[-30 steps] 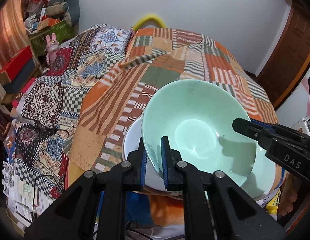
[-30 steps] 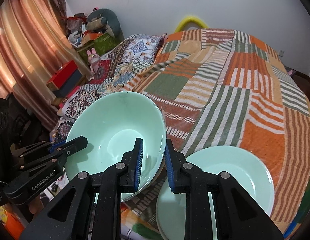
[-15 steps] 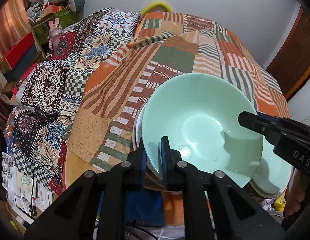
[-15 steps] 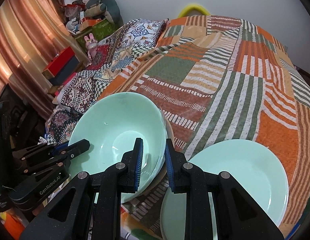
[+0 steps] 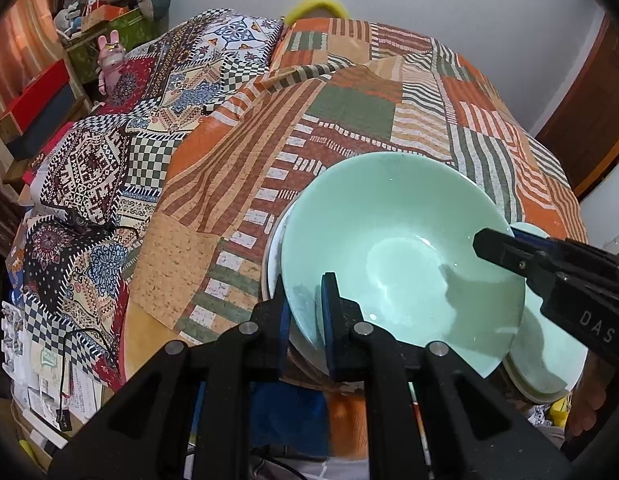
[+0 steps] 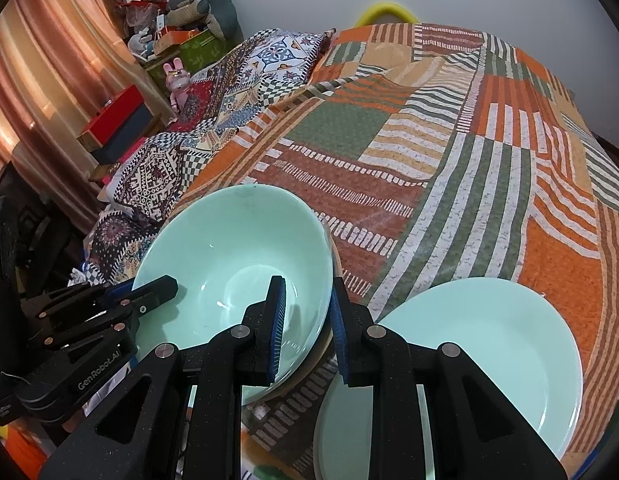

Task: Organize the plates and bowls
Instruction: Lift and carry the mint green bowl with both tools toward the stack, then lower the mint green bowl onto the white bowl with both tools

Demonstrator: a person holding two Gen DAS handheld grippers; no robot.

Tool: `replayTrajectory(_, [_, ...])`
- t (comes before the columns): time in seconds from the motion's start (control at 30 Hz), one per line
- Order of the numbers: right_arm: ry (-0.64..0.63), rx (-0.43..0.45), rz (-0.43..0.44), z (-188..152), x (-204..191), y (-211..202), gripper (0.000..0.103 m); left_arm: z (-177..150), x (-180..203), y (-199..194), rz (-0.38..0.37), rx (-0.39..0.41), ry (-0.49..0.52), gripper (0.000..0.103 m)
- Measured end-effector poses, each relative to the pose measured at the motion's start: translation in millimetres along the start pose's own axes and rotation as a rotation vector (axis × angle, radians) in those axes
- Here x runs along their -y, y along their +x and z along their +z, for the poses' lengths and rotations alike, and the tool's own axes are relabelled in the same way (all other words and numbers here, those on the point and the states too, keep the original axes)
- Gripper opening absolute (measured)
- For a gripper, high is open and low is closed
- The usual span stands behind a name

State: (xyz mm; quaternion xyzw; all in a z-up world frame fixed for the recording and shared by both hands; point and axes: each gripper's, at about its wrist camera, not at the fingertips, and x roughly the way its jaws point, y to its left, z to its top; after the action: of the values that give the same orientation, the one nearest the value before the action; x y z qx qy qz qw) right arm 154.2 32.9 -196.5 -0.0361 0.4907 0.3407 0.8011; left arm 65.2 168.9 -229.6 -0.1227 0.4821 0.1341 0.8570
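Both the left gripper (image 5: 305,308) and right gripper (image 6: 307,320) clamp the green bowl's (image 5: 401,256) rim, nested on its stack (release remains) beside stacked green plates (image 6: 489,344).

A patchwork-covered table (image 6: 449,168) carries stacked bowls (image 6: 233,256) beside mint plates (image 6: 489,344).

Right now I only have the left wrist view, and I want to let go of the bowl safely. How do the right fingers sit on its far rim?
Observer: The right gripper has one finger inside the bowl and one outside, with the rim between them.
Operator: Is the plate beside it carrying anything?
Observer: No, the whole face of the green plate is bare.
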Motion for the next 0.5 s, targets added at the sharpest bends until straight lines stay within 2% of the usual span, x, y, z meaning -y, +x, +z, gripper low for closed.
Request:
replayTrajectory(0.1, [-0.006, -0.003, -0.004, -0.5, -0.3, 1.8, 0.022, 0.3, 0.3, 0.6, -0.003, -0.002, 0.001, 0.014])
replayTrajectory(0.33, [-0.031, -0.011, -0.028, -1.5, -3.8, 6.6, 0.022, 2.2, 5.3, 0.9, -0.014, -0.015, 0.006, 0.034])
replayTrajectory(0.5, [-0.043, -0.025, -0.039, -1.8, -4.4, 9.7, 0.022, 2.9, 10.7, 0.2, 0.032, 0.001, 0.036, 0.037])
